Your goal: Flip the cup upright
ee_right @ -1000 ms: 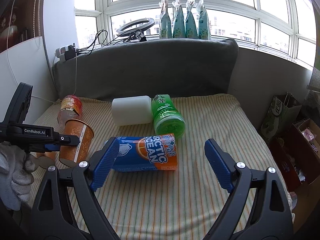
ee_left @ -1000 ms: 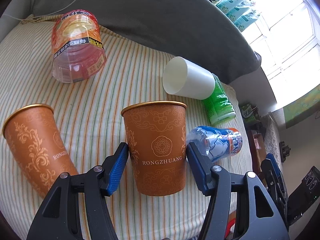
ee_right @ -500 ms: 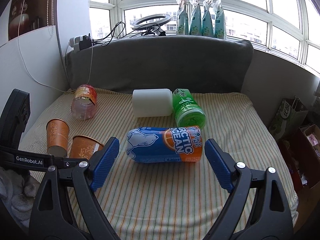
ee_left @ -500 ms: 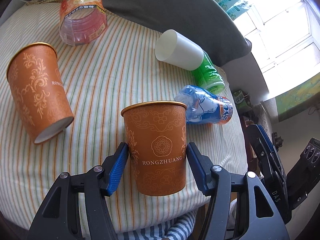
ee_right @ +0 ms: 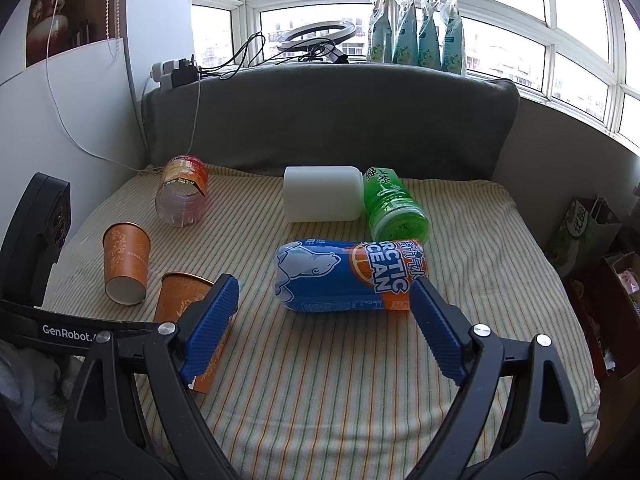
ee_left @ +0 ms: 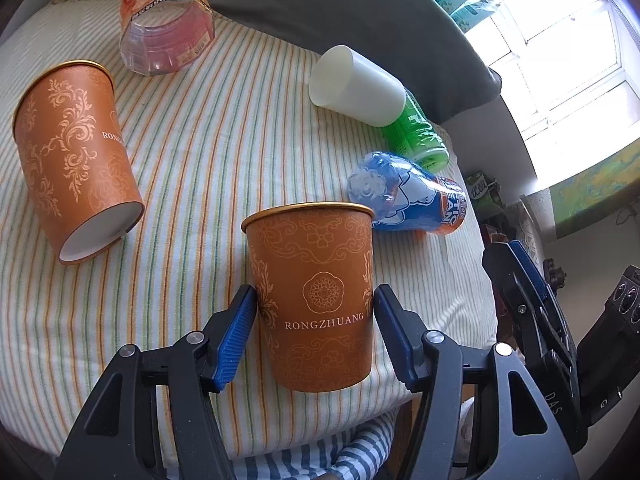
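My left gripper (ee_left: 316, 312) is shut on an orange paper cup (ee_left: 316, 292) marked RONGZHUANG, rim up, held near the front edge of the striped cushion (ee_left: 192, 152). The same cup (ee_right: 182, 300) shows in the right wrist view, partly behind my right gripper's left finger. A second orange cup (ee_left: 76, 156) lies on its side at the left, base towards me; it also shows in the right wrist view (ee_right: 126, 262). My right gripper (ee_right: 324, 320) is open and empty, hovering above the cushion just in front of a lying blue Arctic Ocean cup (ee_right: 348, 276).
A white cup (ee_right: 322, 194), a green cup (ee_right: 394, 208) and a clear red-labelled cup (ee_right: 182, 192) lie on their sides towards the back. A grey backrest (ee_right: 320, 120) runs behind. Bags and boxes (ee_right: 592, 248) stand beyond the right edge.
My left gripper has carried the orange cup back towards the cushion's front edge and higher. My right gripper has pulled back and up, so more of the cushion shows.
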### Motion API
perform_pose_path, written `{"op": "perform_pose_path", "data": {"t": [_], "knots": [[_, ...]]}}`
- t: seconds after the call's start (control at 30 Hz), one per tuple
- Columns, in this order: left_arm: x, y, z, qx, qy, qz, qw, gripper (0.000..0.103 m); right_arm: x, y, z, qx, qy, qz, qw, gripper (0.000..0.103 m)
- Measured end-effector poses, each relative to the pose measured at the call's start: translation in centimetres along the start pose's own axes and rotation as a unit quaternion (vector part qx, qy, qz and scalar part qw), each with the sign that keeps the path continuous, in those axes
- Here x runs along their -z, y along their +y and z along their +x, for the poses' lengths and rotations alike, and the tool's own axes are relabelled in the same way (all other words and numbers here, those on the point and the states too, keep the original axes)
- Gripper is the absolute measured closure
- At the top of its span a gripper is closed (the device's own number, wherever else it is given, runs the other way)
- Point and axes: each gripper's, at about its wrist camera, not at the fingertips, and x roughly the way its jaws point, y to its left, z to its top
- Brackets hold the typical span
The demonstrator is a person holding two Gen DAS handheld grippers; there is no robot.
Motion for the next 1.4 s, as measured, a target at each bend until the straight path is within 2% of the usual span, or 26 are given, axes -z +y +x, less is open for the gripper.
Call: {"op": "perform_pose_path", "data": {"t": [0.13,0.27,0.37,0.57,0.73,0.87,0.93,1.03,1.17,1.4], "knots": [[0.1,0.2,-0.1,0.001,0.003,0.001,1.0,0.041,0.1,0.3,-0.1,-0.001,0.002,-0.004,1.0,0.013],[0.2,0.2,-0.2,-0.006,0.01,0.007,0.9999,0.037,-0.2,0.3,0.1,-0.018,0.017,-0.001,1.0,0.013],[0.3,0.5,-0.8,-0.007,0.006,0.011,0.9999,0.037,-0.7,0.7,0.5,-0.046,0.042,-0.004,0.998,0.013],[0.9,0.9,-3.8,-0.029,-0.028,0.033,0.9986,0.036,-1.7,2.1,2.3,-0.105,0.11,-0.013,0.988,0.013],[2.3,2.1,-6.6,-0.067,-0.052,0.054,0.9949,0.036,-2.2,3.6,4.4,-0.15,0.176,-0.014,0.973,0.013],[3.6,3.1,-7.9,-0.115,-0.064,0.073,0.9886,0.036,-2.4,5.1,6.2,-0.184,0.227,-0.023,0.956,0.013],[4.2,3.8,-8.4,-0.127,-0.067,0.076,0.9867,0.036,-2.4,5.7,7.3,-0.195,0.253,-0.018,0.947,0.013],[4.9,4.4,-9.0,-0.144,-0.08,0.08,0.9831,0.036,-2.5,6.5,8.6,-0.204,0.279,-0.021,0.938,0.013],[5.7,4.6,-9.7,-0.159,-0.104,0.089,0.9778,0.036,-2.7,7.5,10.0,-0.195,0.297,-0.036,0.934,0.013],[6.2,4.8,-10.4,-0.159,-0.123,0.095,0.9749,0.036,-2.5,8.1,12.1,-0.189,0.326,-0.032,0.926,0.013]]}}
